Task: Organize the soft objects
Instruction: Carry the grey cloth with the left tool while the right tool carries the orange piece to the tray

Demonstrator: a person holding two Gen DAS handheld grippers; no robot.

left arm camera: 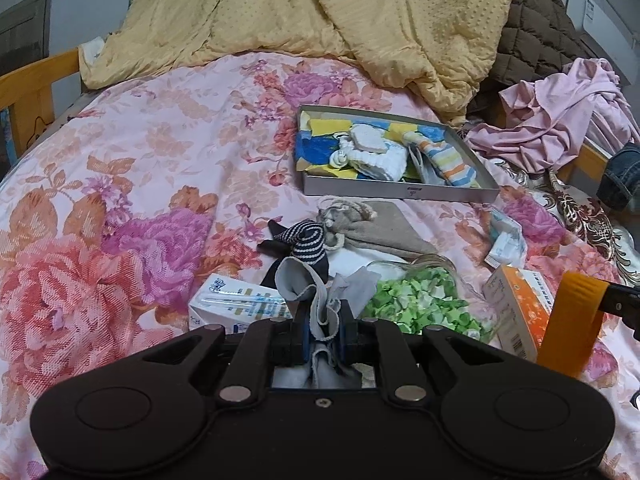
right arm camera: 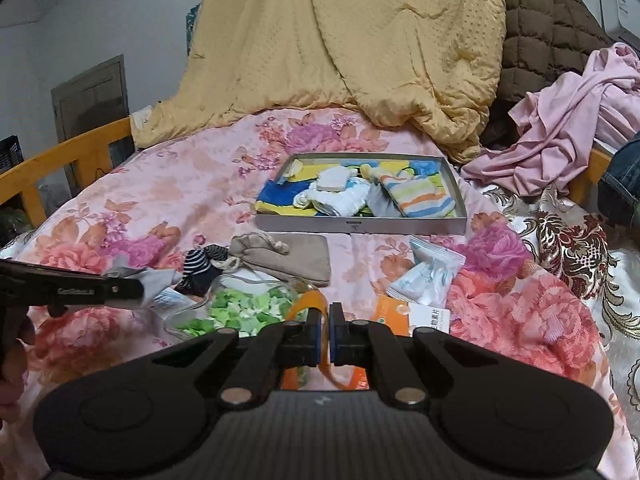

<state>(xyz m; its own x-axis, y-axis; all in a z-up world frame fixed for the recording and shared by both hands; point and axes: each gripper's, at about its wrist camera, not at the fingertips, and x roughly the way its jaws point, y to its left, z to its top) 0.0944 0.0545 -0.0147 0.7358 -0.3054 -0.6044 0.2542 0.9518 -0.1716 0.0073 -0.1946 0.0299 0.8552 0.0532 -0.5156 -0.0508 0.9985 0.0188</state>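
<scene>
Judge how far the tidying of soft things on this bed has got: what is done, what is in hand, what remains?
Done: striped sock and white cloths lie in the grey tray. In hand: the left hand-held gripper is shut on a grey cloth; the right hand-held gripper pinches an orange band. Left: the dark striped sock and beige drawstring pouch lie on the floral bedspread.

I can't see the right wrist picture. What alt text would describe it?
A black two-finger right gripper pinches a translucent orange band above a floral bedspread. Beyond lie a clear bag of green paper pieces and a shallow grey tray of folded cloths.
</scene>
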